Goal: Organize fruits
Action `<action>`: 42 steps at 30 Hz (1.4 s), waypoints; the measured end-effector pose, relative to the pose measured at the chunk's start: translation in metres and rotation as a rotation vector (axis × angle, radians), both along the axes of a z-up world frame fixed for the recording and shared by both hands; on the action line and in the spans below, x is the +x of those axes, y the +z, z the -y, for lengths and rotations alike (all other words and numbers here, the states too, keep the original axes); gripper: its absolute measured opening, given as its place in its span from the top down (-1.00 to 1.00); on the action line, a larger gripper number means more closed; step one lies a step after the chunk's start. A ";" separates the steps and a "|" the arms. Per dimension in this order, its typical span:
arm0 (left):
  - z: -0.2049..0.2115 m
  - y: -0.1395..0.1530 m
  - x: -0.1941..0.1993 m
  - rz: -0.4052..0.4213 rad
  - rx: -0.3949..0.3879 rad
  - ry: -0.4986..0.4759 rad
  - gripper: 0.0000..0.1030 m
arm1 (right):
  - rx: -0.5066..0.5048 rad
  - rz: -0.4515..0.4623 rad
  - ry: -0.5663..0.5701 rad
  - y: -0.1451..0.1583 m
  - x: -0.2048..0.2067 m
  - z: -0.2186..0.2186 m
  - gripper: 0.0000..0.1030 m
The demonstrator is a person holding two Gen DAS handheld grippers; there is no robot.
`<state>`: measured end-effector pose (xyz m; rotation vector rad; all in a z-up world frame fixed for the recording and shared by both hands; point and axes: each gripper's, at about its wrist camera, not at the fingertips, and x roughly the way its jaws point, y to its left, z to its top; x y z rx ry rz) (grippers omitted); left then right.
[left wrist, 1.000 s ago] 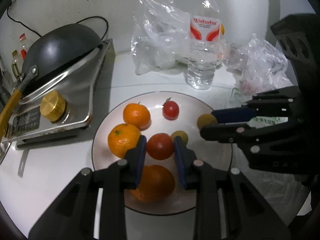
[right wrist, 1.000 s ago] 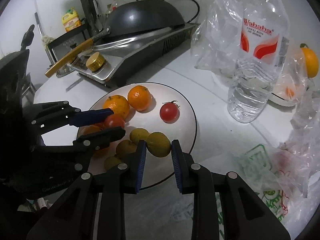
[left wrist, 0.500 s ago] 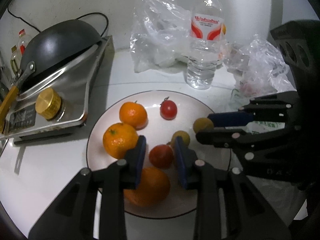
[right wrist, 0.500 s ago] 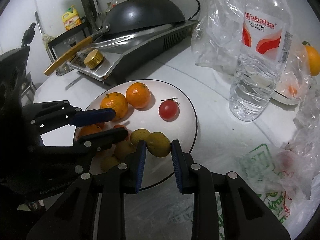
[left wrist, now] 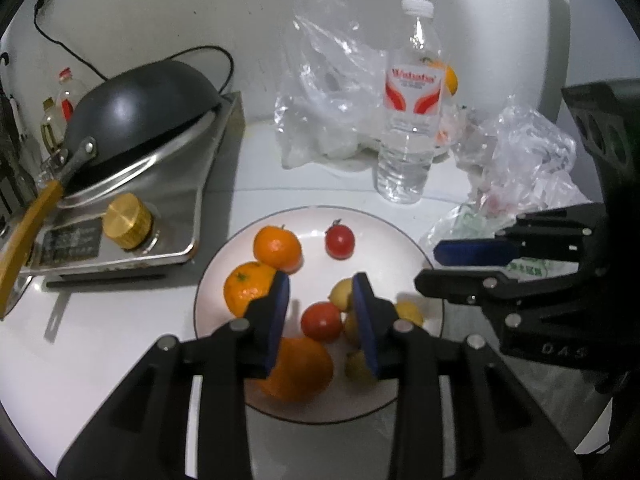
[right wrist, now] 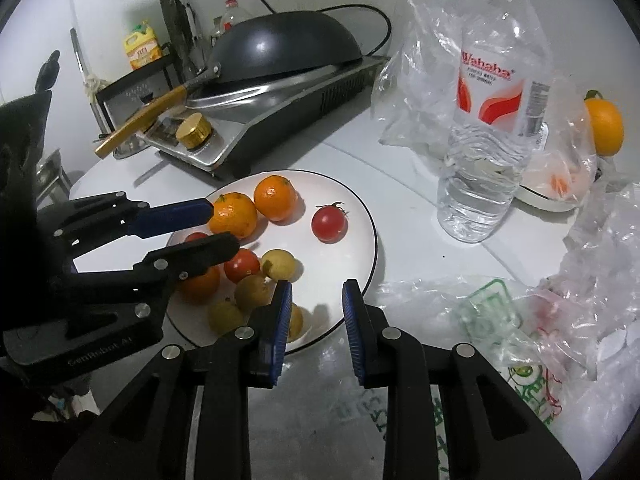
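Observation:
A white plate (left wrist: 384, 236) (right wrist: 360, 208) holds oranges (left wrist: 277, 247) (right wrist: 275, 197), two red tomatoes and several small yellow fruits. My left gripper (left wrist: 320, 292) is open and empty above a red tomato (left wrist: 321, 321) that lies on the plate. A second tomato (left wrist: 339, 240) (right wrist: 329, 222) sits at the plate's far side. My right gripper (right wrist: 316, 304) is open and empty over the plate's near rim, with a yellow fruit (right wrist: 295, 322) just left of it. It also shows at the right of the left wrist view (left wrist: 430, 266).
A stove with a dark wok (left wrist: 144, 100) stands at the left. A water bottle (left wrist: 412, 120) and crumpled plastic bags (left wrist: 528, 160) stand behind and right of the plate. Another orange (right wrist: 604, 128) sits at the far right.
Both grippers have drawn back and up from the plate and opened wider. The tomato between my left fingers and the yellow fruit between my right fingers now lie free on the plate.

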<state>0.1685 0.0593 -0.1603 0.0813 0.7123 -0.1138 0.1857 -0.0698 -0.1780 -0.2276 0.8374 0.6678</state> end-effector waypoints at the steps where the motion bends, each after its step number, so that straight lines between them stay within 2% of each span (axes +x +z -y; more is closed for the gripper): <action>1: 0.000 0.001 -0.002 0.000 0.001 0.004 0.34 | 0.005 0.001 0.001 0.001 -0.002 0.001 0.46; 9: 0.009 0.010 -0.020 0.012 0.011 0.032 0.33 | 0.022 0.035 0.016 0.014 -0.014 0.007 0.46; 20: 0.014 0.013 -0.035 0.037 0.033 0.065 0.32 | 0.024 0.034 0.001 0.014 -0.015 0.013 0.46; 30: 0.000 0.002 -0.028 0.044 0.045 0.069 0.31 | 0.005 0.019 -0.015 0.010 -0.006 0.004 0.46; 35: -0.006 -0.001 -0.022 0.044 0.022 0.070 0.30 | 0.012 0.017 -0.018 0.009 -0.006 0.003 0.46; 36: -0.006 -0.001 -0.021 0.045 0.021 0.069 0.25 | 0.017 0.019 -0.019 0.009 -0.007 0.004 0.46; 37: -0.005 0.000 -0.020 0.047 0.018 0.067 0.06 | 0.020 0.021 -0.019 0.010 -0.008 0.005 0.46; 39: -0.003 0.004 -0.021 0.065 -0.010 0.066 -0.16 | 0.022 0.029 -0.022 0.013 -0.011 0.009 0.46; 42: -0.001 0.010 -0.023 0.080 -0.036 0.069 -0.16 | 0.020 0.041 -0.038 0.018 -0.015 0.018 0.46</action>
